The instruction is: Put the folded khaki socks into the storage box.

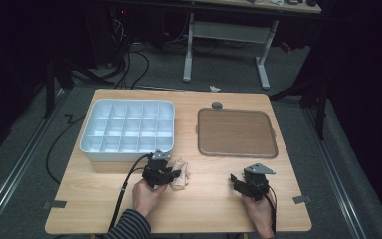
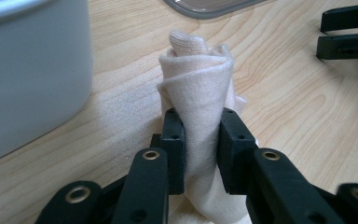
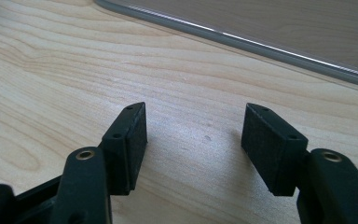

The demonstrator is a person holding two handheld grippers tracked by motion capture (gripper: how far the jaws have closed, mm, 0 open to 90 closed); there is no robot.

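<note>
Currently pinched: rolled cream-coloured knit cloth (image 2: 198,107), clamped between the pads of the left gripper (image 2: 200,151), fabric visibly squeezed in at the waist where the pads (image 2: 175,149) bite. Long axis of the roll running straight out along the jaws in the left gripper view, free end with the spiral fold pointing away from the hand; grip sitting near the lower part, most of the roll ahead of the pads. Seen from above, same cloth (image 1: 181,174) lying on the light wood-grain table (image 1: 209,209), just right of the left gripper (image 1: 165,172) and just below the near edge of the white plastic compartment box (image 1: 127,149). Nearest cells therefore up and slightly left of the cloth, close by; probably a short lift and carry over the rim, roll kept end-on so as to drop into one cell rather than bridge two. Brown rectangular tray with grey rim (image 1: 237,133) further off to the right, well apart from the cloth. Right gripper (image 1: 246,181) parked near the front right of the table, jaws spread wide with bare wood between the pads (image 3: 130,140) in its own view, holding nothing. Left hand clearly the nearer one and already on the piece; right too far off to help without a reach across.
</note>
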